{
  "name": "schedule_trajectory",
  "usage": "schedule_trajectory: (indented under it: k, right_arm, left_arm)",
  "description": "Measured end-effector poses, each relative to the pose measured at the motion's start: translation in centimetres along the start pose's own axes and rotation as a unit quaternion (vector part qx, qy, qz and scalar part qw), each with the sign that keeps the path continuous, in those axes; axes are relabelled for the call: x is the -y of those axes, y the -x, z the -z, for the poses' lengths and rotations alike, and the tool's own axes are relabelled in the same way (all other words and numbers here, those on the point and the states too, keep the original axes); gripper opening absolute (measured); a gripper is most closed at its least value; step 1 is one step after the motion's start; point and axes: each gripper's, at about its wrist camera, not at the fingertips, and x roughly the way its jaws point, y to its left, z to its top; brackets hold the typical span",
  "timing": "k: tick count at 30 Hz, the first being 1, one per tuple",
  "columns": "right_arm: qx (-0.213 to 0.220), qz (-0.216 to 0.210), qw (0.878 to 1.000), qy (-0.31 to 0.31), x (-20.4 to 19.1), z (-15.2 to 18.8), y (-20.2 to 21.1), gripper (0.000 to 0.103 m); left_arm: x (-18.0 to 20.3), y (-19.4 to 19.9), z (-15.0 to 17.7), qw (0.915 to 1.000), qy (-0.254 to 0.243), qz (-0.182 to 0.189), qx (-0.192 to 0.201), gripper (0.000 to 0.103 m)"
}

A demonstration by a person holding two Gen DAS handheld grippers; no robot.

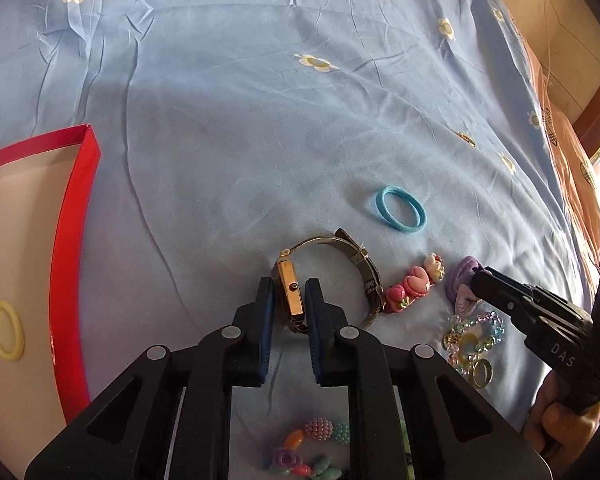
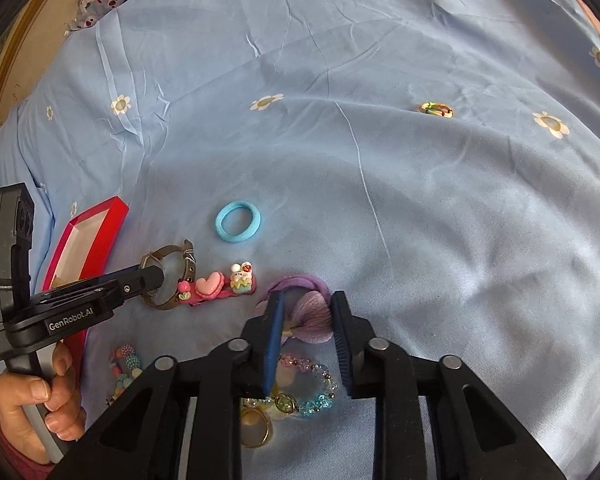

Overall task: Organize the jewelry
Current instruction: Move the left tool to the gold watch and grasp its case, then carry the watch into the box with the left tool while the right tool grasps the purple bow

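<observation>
Left wrist view: our left gripper (image 1: 290, 306) clamps the gold rectangular watch (image 1: 290, 294) edgewise; the right gripper (image 2: 306, 312) straddles, unclosed, the purple bow hair tie (image 2: 310, 312).

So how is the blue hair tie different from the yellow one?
The blue hair tie lies on the bedsheet; the yellow hair tie lies inside the red box. The blue one looks thicker and fuzzier, the yellow one thinner and smoother. Both are plain loops lying flat.
</observation>
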Motion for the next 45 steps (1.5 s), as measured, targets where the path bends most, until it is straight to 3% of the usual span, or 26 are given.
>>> schedule_trajectory:
  k: [10,22,45]
  right_arm:
    - [0.018,-0.022,1.000,0.008,-1.1,0.0,1.5,0.011]
    - [0.025,-0.059,0.997,0.032,-5.0,0.5,2.8,0.011]
    - [0.001,-0.123,0.987,0.106,-14.6,2.0,2.0,0.012]
  left_arm:
    - [-0.7,2.2,1.3,0.9999,0.003,0.006,0.014,0.007]
    - [-2.9,7.8,3.5,0.9980,0.031,0.009,0.055,0.007]
    - [-10.5,15.3,8.5,0.9907,0.082,-0.039,0.101,0.007]
